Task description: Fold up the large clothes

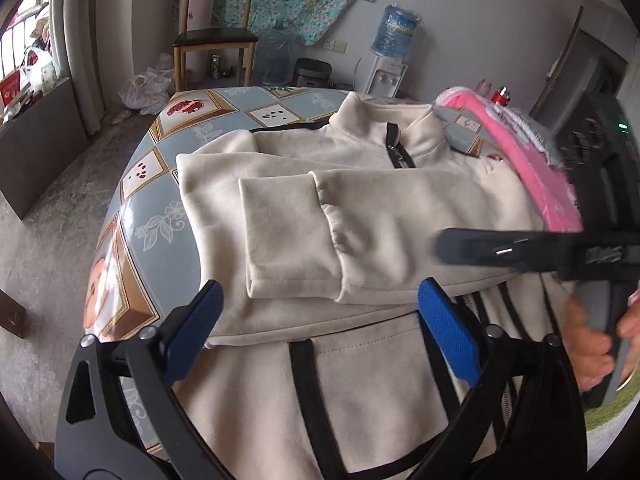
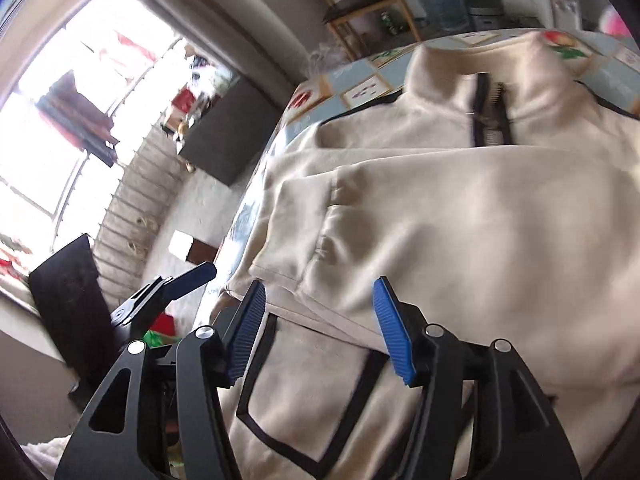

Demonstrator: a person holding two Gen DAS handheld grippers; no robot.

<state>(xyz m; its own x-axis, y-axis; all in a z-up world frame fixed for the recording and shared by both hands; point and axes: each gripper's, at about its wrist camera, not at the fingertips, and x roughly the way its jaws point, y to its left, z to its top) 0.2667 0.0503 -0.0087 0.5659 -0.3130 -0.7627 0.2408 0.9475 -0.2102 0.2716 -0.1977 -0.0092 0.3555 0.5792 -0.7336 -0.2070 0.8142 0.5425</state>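
Observation:
A cream zip-up jacket (image 1: pixel 360 200) with black trim lies on a round table with a patterned cloth (image 1: pixel 152 184). Its collar is at the far side and both sleeves are folded across the chest. My left gripper (image 1: pixel 320 328) hovers open over the jacket's lower part, just short of the sleeve cuff (image 1: pixel 288 240), with nothing between its blue pads (image 1: pixel 192 336). My right gripper (image 2: pixel 320 332) is also open above the lower front of the jacket (image 2: pixel 440 220), near its black-edged pocket (image 2: pixel 304 408). In the left wrist view it shows as a blurred black finger (image 1: pixel 520 252) coming in from the right, held by a hand (image 1: pixel 592 344).
A pink garment (image 1: pixel 536 168) lies at the table's right edge beside the jacket. Beyond the table stand a wooden chair (image 1: pixel 216 36), a water dispenser (image 1: pixel 390 68) and large water bottles (image 1: pixel 276 56). The table edge drops to a grey floor (image 1: pixel 60 208) on the left.

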